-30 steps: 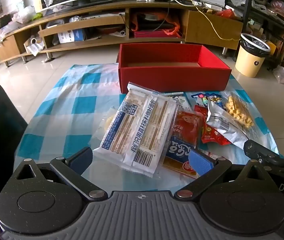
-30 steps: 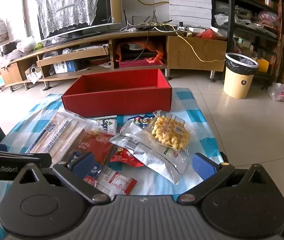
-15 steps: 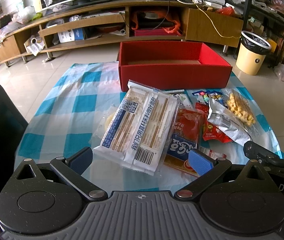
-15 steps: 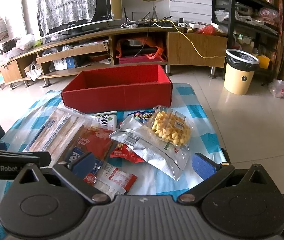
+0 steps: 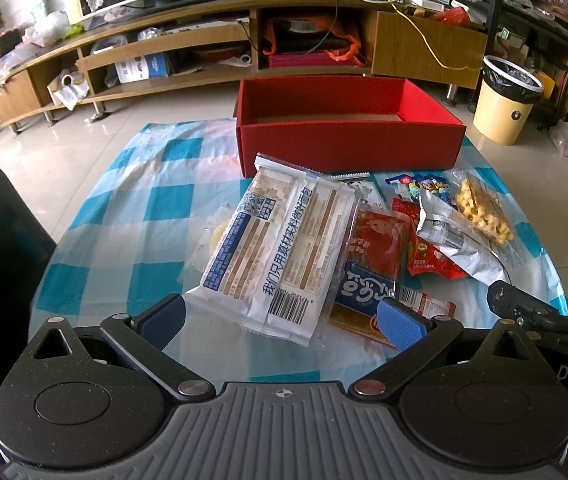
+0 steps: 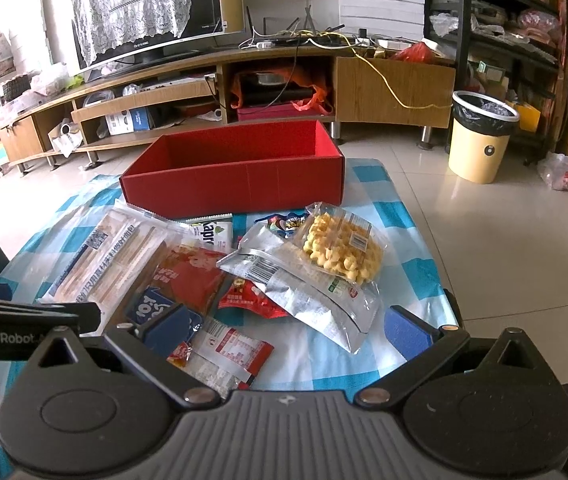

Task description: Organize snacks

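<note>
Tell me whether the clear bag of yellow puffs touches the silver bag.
Touching: the right wrist view shows the puff bag lying overlapped on the silver bag.

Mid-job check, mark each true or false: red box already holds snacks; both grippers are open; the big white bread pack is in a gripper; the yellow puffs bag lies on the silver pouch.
1. The red box holds snacks. False: no snack shows inside.
2. Left gripper and right gripper are open. True.
3. The white bread pack is gripped. False: it lies on the cloth.
4. The yellow puffs bag overlaps the silver pouch. True.
</note>
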Motion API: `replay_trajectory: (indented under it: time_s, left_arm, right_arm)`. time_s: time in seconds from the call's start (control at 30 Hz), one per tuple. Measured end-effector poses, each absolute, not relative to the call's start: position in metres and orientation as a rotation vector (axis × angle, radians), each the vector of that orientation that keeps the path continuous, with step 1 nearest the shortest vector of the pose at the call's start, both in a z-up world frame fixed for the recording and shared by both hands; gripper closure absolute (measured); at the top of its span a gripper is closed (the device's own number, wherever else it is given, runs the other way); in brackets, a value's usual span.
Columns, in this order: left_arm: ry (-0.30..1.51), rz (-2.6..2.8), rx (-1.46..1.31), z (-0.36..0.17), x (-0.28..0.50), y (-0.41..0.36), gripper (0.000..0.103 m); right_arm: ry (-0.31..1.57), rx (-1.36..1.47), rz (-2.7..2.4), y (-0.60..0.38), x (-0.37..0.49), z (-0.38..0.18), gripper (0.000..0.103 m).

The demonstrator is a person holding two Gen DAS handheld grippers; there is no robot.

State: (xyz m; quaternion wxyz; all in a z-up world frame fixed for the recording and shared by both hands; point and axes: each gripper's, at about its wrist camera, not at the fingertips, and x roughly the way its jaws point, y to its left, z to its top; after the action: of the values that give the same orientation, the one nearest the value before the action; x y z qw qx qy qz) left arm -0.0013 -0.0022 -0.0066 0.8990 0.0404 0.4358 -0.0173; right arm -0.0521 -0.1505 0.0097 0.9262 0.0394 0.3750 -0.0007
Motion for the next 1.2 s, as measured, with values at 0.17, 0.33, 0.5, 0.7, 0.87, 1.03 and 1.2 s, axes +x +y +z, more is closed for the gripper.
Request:
replay_trajectory:
  time_s: [0.17,0.33,0.5,0.7,0.87,1.03,1.2]
  left_arm:
    - [0.905,-0.036,0.086,-0.0071,-0.0017,-0.002,0.0]
    - [0.905,-0.033,0.088,-0.0082,-0.001,-0.0026,0.0]
    - [0.907,-0.031,0.09,-0.0087,-0.0003,-0.003,0.0]
    - [0.907,-0.031,0.09,-0.0084,-0.0003,-0.003,0.0]
    - [0.908,-0.03,0.091,-0.0088,-0.0004,-0.0026,0.0]
    - [0.909,-0.029,0.094,-0.0097,-0.0002,-0.0022,0.0]
    - [0.912,-0.027,0.097,-0.0112,-0.0003,-0.0025,0.0]
  right_arm:
    - [0.775,0.079,-0.002,-0.151,-0.0511,0.0094,0.002]
    - [0.774,0.079,-0.001,-0.1511,-0.0507,0.0093,0.002]
    - [0.778,0.078,0.0,-0.1512,-0.0496,0.0085,0.002]
    - [0.78,0.078,0.001,-0.1513,-0.0493,0.0082,0.002]
    - [0.783,0.078,0.001,-0.1505,-0.0488,0.0076,0.002]
    - [0.787,0.079,0.003,-0.15,-0.0484,0.0062,0.002]
    - [0.793,0.08,0.005,-0.1506,-0.048,0.0051,0.002]
